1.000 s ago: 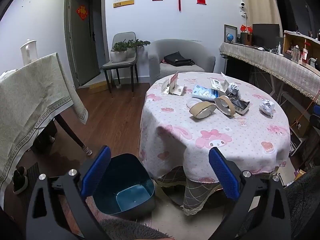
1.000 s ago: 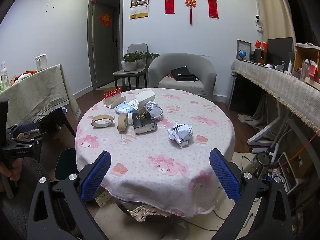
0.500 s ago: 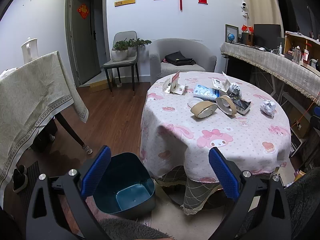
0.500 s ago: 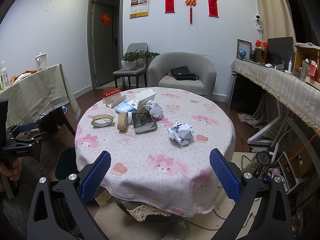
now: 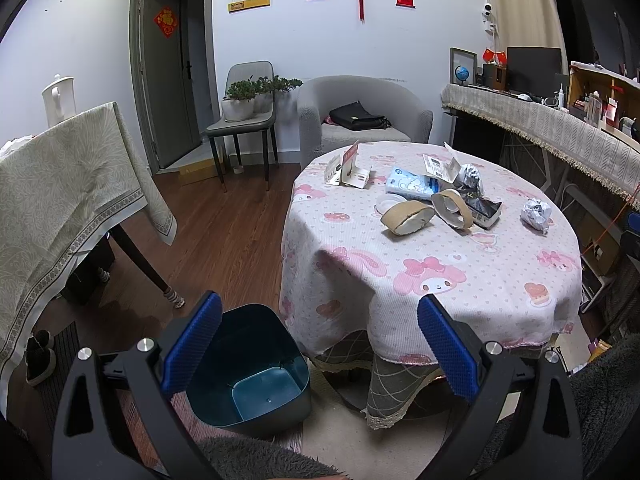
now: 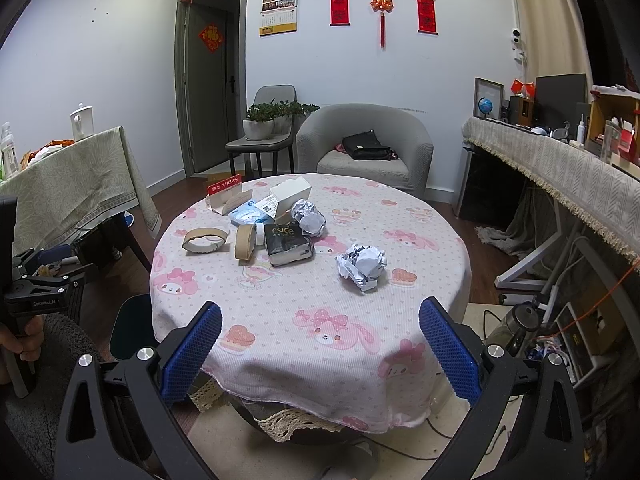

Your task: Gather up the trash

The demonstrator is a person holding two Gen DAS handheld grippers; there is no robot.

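Note:
Trash lies on a round table with a pink cartoon cloth (image 6: pixel 320 320): a crumpled paper ball (image 6: pixel 362 265), a second crumpled ball (image 6: pixel 308 217), two cardboard tape rings (image 6: pixel 205 240) (image 6: pixel 245 242), a dark box (image 6: pixel 289 244), a blue tissue pack (image 6: pixel 246 213) and a white box (image 6: pixel 291 192). A dark blue bin (image 5: pixel 250 368) stands on the floor left of the table, empty. My left gripper (image 5: pixel 320 348) is open above the bin and table edge. My right gripper (image 6: pixel 320 354) is open at the table's near edge, empty.
A cloth-covered side table (image 5: pixel 60 184) stands to the left, a grey armchair (image 6: pixel 364 148) and chair with plants (image 6: pixel 268 128) behind. A long counter (image 6: pixel 560 168) runs along the right. Cables and a kettle (image 6: pixel 516 320) lie on the floor at right.
The left wrist view has shifted slightly; the table and bin sit nearly as before. Both grippers stay open and empty.

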